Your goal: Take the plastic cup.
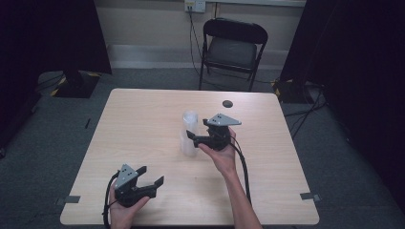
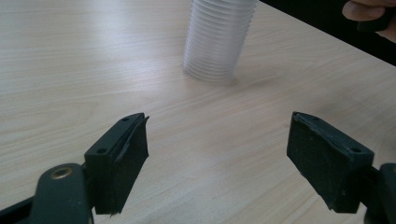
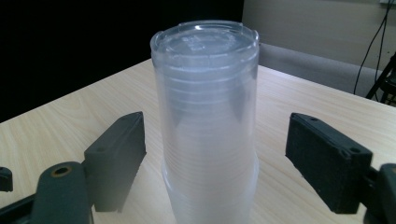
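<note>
- My right tongs (image 1: 193, 137) stand spread, one jaw on either side of the stack of clear plastic cups (image 1: 189, 133). In the right gripper view there is a clear gap between each pad and the stack (image 3: 208, 126), so nothing is pinched.
- The stack stands upside down near the middle of the worktop (image 1: 143, 119), bases up, the cups nested tightly into one another.
- My left tongs (image 1: 152, 176) are also spread and hold nothing. They hover over the near left part of the worktop, well apart from the stack, which the left gripper view shows farther off (image 2: 218, 39).
- As I judge it, the work on the cups is at an early or in-between stage: the stack is whole, no cup stands apart from it, and neither set of tongs has a grip. What is left is to close on the stack, or on its top cup, and lift.
- Around it: a small dark round thing (image 1: 228, 103) lies near the far edge of the worktop, well clear of the stack; I cannot tell what it is.
- Beyond the worktop stands a folding chair (image 1: 231, 47), with cables running to a wall socket (image 1: 195, 5).
- Nothing stands between either set of tongs and the stack. The only hindrance I foresee is the tight nesting, which may make one cup drag its neighbours along.
</note>
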